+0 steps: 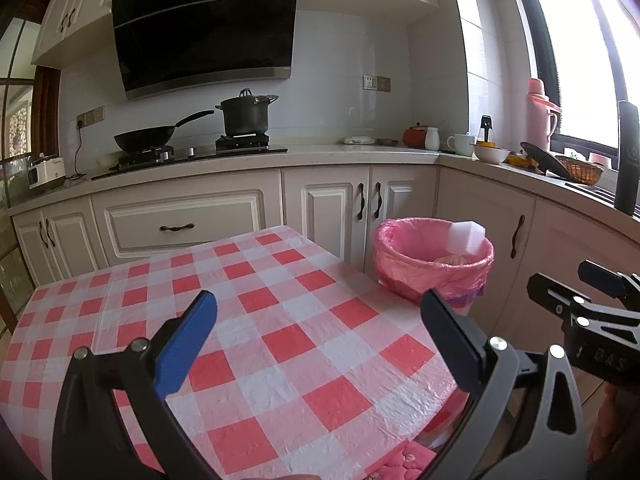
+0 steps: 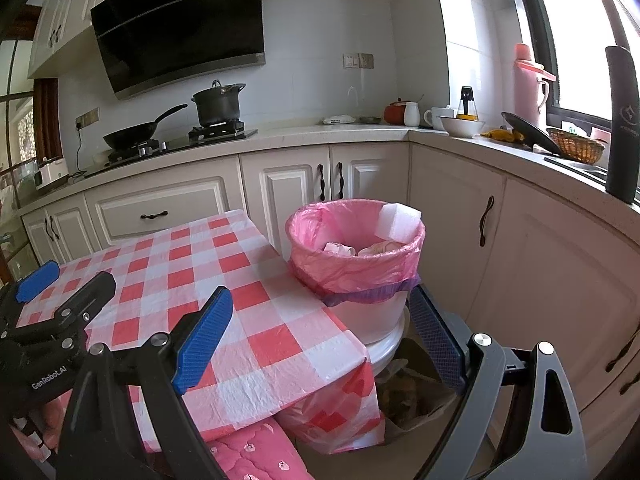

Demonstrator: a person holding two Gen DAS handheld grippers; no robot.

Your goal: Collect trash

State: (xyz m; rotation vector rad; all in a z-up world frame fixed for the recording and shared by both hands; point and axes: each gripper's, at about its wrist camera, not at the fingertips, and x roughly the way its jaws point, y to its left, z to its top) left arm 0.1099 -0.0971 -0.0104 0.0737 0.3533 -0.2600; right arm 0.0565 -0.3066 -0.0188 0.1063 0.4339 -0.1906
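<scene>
On the far left of the kitchen, a white appliance (image 1: pixel 46 171) sits on the back worktop (image 1: pixel 320 156), with a black wok (image 1: pixel 146 138) and a lidded black pot (image 1: pixel 245 116) on the hob to its right, under the dark hood (image 1: pixel 204 28). In the foreground a red-and-white checked cloth covers the near worktop (image 1: pixel 256 320). The left gripper (image 1: pixel 320 344) hovers above that cloth with its blue-padded fingers (image 1: pixel 188 344) spread wide and nothing between them. To its right, the right gripper (image 2: pixel 332 340) hangs over the cloth's corner, fingers likewise wide apart and empty, the right-hand one low beside the bin's base. Just past the cloth's right edge stands the trash bin (image 2: pixel 356 256), lined with a pink bag. A white foam block (image 2: pixel 398 222) leans against its inner far-right rim, and crumpled pale scraps (image 2: pixel 340 249) lie at the bottom. Further right, along the window worktop, stand a white bowl (image 2: pixel 460 126), a pink thermos (image 2: pixel 528 84) and a woven basket (image 2: pixel 576 146).
</scene>
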